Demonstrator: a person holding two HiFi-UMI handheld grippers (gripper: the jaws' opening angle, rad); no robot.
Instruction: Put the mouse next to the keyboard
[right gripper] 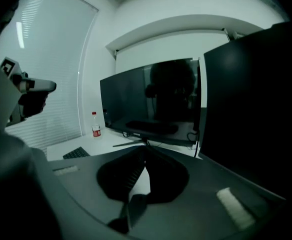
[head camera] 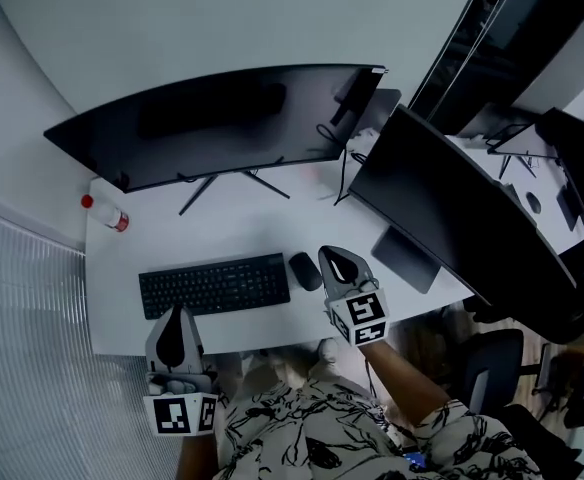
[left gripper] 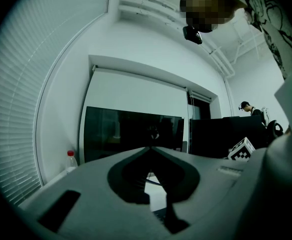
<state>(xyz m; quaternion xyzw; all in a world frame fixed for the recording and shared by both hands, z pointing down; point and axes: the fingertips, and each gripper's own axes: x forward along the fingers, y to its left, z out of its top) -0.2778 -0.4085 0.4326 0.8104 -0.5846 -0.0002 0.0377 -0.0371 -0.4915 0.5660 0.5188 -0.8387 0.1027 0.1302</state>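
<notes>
White and smooth, the rectangular desk [head camera: 232, 228] stood against a pale wall, with a ribbed slatted blind [head camera: 22, 368] along its left side. A wide curved monitor [head camera: 222, 123], glossy black on thin splayed legs, spanned the back of the desk, and a second monitor [head camera: 452, 223], flat and equally dark, stood angled at the right end. A slim black keyboard [head camera: 214, 286] with low matte keys lay near the front edge. The left gripper [head camera: 178, 313], grey moulded plastic with a dark teardrop hollow behind its tips, hung at the keyboard's front left corner with its jaws together on nothing. The right gripper [head camera: 328, 255] had the same build, a cube with square markers at its rear, and its jaws were likewise closed and empty. The mouse [head camera: 305, 271], a small rounded black oval, lay on the desk just beside the keyboard's right end, immediately left of the right gripper's tips. A clear bottle [head camera: 107, 213] with a red cap and red label stood at the far left corner. Whether mouse and keyboard touched was hard to tell, and each gripper's own body blocked the desk beneath it in its own view.
</notes>
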